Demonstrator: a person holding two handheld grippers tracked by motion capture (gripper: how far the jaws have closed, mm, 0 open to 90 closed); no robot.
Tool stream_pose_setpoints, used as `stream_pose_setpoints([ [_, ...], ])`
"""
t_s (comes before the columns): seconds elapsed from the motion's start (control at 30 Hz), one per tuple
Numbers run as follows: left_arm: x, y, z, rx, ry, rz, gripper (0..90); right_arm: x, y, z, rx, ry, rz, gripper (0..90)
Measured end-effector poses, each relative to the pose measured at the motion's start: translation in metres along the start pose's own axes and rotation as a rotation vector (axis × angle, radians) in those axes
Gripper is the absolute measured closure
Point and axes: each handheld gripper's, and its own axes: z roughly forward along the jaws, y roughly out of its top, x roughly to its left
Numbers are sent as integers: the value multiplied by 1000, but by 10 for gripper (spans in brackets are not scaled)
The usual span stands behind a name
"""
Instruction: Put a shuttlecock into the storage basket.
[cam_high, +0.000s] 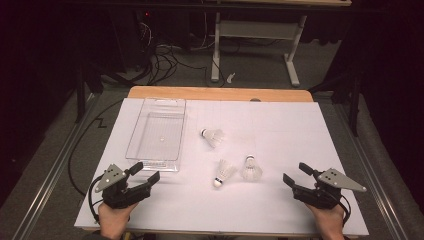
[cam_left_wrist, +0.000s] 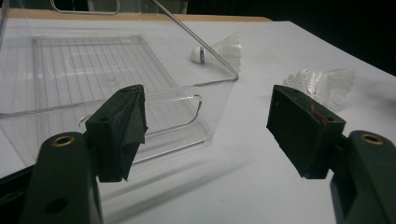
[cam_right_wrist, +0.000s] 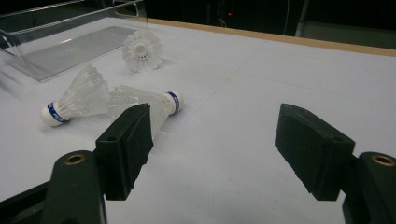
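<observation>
Three white shuttlecocks lie on the white sheet (cam_high: 280, 135): one (cam_high: 212, 136) by the clear tray, two more (cam_high: 225, 172) (cam_high: 251, 169) close together nearer me. The clear plastic tray (cam_high: 134, 134) at the left has nothing in it. My left gripper (cam_high: 146, 171) rests open just short of the tray's near end. My right gripper (cam_high: 295, 173) is open, right of the shuttlecock pair. In the left gripper view, the tray wall (cam_left_wrist: 215, 100) stands ahead of my open left gripper (cam_left_wrist: 210, 126). In the right gripper view, two shuttlecocks (cam_right_wrist: 77, 100) (cam_right_wrist: 161, 102) lie ahead-left of my open right gripper (cam_right_wrist: 215, 140).
The sheet covers a wooden table whose far edge (cam_high: 220, 93) shows. Beyond it are cables (cam_high: 165, 57) on the floor and a white desk frame (cam_high: 255, 35). A metal rail (cam_high: 55, 165) runs along the table's left side.
</observation>
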Motion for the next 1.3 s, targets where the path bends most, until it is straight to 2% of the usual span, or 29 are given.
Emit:
stream_pose_setpoints([
  [0.2, 1, 3, 0, -9, 2, -9, 290, 0, 0, 0, 1, -6, -1, 279],
  [0.73, -7, 20, 10, -9, -10, 43, 292, 0, -1, 0, 5, -11, -1, 278],
  [1.3, -13, 29, 23, -12, -39, 43, 302, 0, -1, 1, 7, -5, -2, 278],
])
